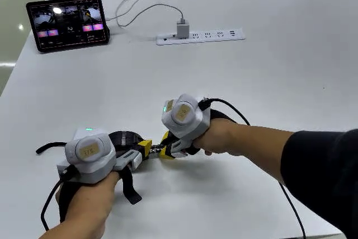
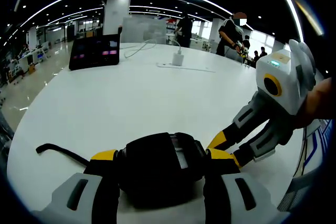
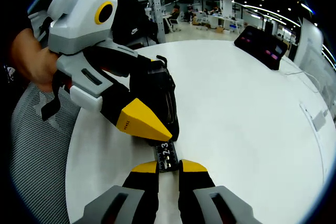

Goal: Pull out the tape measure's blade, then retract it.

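Note:
A black tape measure (image 1: 126,139) lies on the white table, clamped between the yellow-tipped fingers of my left gripper (image 1: 141,150). In the left gripper view its black case (image 2: 160,169) sits between both jaws. A short length of blade (image 3: 166,156) with printed numbers sticks out of the case (image 3: 157,95). My right gripper (image 3: 168,167) is shut on the end of that blade, close to the case. In the head view the right gripper (image 1: 163,151) meets the left one tip to tip. The tape's black wrist strap (image 1: 130,187) trails toward the near edge.
A tablet (image 1: 68,22) stands at the far left of the table (image 1: 251,76). A white power strip (image 1: 200,36) with a plugged charger and cable lies at the back centre. A black cable (image 1: 235,110) runs from the right gripper. People stand far off.

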`<state>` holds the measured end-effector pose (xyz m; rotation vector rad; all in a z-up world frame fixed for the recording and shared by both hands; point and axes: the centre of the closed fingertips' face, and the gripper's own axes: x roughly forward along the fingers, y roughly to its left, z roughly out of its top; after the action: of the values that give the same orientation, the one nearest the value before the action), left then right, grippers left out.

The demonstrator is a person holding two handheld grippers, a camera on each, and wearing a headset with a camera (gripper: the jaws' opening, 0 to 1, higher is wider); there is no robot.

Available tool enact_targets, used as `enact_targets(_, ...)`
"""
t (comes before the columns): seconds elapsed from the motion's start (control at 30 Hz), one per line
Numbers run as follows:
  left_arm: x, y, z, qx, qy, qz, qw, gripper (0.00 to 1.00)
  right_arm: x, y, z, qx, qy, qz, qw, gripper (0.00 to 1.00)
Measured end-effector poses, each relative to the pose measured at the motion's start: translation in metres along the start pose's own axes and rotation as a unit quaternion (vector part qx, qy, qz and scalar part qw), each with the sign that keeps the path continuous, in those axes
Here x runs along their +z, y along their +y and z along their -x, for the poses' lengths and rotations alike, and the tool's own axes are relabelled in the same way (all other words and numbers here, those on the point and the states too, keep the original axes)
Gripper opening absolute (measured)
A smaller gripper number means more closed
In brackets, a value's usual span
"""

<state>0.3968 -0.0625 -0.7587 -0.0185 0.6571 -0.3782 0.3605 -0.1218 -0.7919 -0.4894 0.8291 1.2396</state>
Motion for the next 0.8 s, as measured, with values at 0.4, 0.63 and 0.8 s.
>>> enact_targets(0.4, 0.0003, -0.0007, 0.0007, -0.002, 0.0, -0.002, 1.0, 0.6, 0.0062, 0.0017, -0.0061, -0.007, 0.005, 0.02, 0.9998, 0.1)
enact_targets(0.63, 0.0007, -0.0006, 0.0008, -0.001, 0.0, -0.001, 1.0, 0.6, 0.0096, 0.0025, -0.0083, -0.005, 0.001, 0.018, 0.9998, 0.1)
enact_targets(0.8, 0.0006, -0.0006, 0.0005, 0.001, -0.001, -0.002, 1.0, 0.6, 0.0097, 0.0025, -0.0084, -0.002, 0.0, 0.018, 0.9998, 0.1)
